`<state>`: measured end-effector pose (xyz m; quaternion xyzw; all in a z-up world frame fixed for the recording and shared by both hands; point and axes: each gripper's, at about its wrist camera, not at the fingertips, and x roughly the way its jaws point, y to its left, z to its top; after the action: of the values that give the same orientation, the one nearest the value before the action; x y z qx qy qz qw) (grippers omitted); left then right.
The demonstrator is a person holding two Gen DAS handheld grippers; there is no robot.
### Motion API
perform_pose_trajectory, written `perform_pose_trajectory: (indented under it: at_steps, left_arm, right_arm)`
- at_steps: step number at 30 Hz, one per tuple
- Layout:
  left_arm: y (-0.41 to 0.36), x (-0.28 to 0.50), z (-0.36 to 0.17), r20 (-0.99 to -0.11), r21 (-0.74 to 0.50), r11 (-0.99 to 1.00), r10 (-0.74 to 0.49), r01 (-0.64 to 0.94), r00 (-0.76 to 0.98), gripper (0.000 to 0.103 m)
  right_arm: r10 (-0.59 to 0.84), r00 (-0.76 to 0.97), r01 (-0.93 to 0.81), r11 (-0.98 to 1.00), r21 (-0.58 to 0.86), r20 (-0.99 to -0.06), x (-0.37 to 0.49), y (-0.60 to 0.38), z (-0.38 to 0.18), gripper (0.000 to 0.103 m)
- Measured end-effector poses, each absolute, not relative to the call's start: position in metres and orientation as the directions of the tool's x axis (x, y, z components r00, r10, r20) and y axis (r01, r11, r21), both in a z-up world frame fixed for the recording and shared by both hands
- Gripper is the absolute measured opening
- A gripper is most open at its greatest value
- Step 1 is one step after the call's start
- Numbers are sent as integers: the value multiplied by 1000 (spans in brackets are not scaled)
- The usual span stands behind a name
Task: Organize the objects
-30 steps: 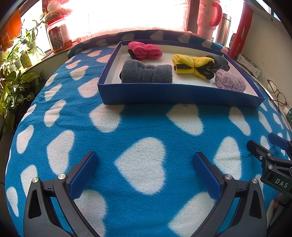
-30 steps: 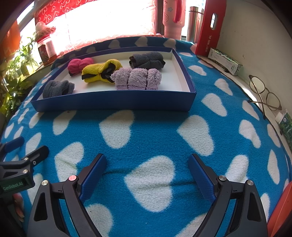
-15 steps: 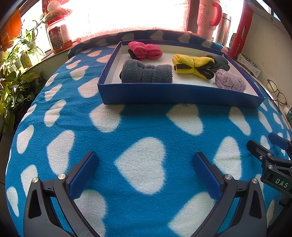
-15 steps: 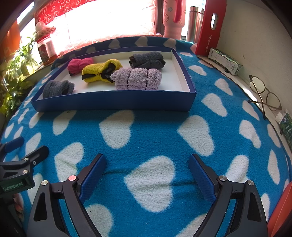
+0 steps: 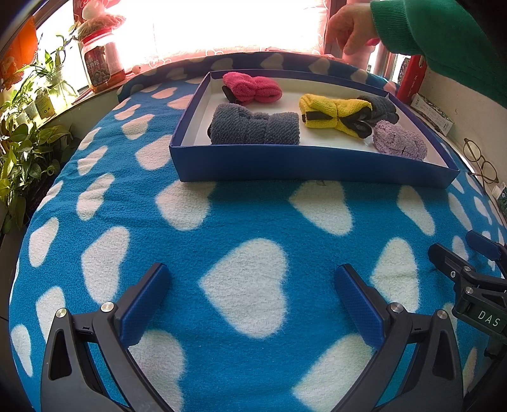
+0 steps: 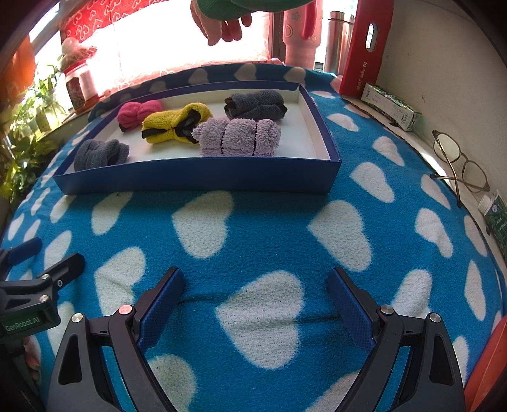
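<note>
A blue tray (image 5: 310, 166) (image 6: 202, 174) sits on the heart-patterned blanket and holds several rolled sock pairs: pink (image 5: 252, 88) (image 6: 137, 112), grey (image 5: 253, 128) (image 6: 101, 155), yellow-black (image 5: 336, 114) (image 6: 176, 126), dark grey (image 5: 381, 109) (image 6: 255, 104) and lilac (image 5: 397, 144) (image 6: 239, 138). My left gripper (image 5: 250, 294) is open and empty, low over the blanket in front of the tray. My right gripper (image 6: 255, 299) is open and empty too, beside it. A bare hand in a green sleeve (image 5: 351, 27) (image 6: 223, 25) hovers above the tray's far side.
Plants (image 5: 22, 152) and a red-lidded jar (image 5: 99, 63) stand on the left sill. A pink cup (image 6: 299, 35), a steel flask (image 6: 337, 38) and a red box (image 6: 362, 50) stand at the back right. Glasses (image 6: 459, 164) and small cartons (image 6: 393, 109) lie along the right wall.
A hand in a green sleeve has come into view above the far side of the tray. Both grippers and the socks have not moved.
</note>
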<state>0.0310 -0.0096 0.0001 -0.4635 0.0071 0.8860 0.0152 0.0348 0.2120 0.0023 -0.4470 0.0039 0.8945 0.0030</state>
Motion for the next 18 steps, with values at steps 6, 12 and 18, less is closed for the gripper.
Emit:
perform_pose_trajectory:
  at_steps: [6,12,18]
  left_arm:
    - [-10,31,0,-821,-2,-999,20,-33,-570,103]
    - [-10,31,0,-821,-2,-999,20,-33,-570,103]
    - [-10,31,0,-821,-2,-999,20,-33,-570,103]
  right_arm:
    - [2,-600,-9,-1000,5,-800,35,212,2,103]
    - [3,-601,-9,-1000,4,-800,34,211,1,103]
    - [2,-600,-9,-1000,4,-800,34,211,1,103]
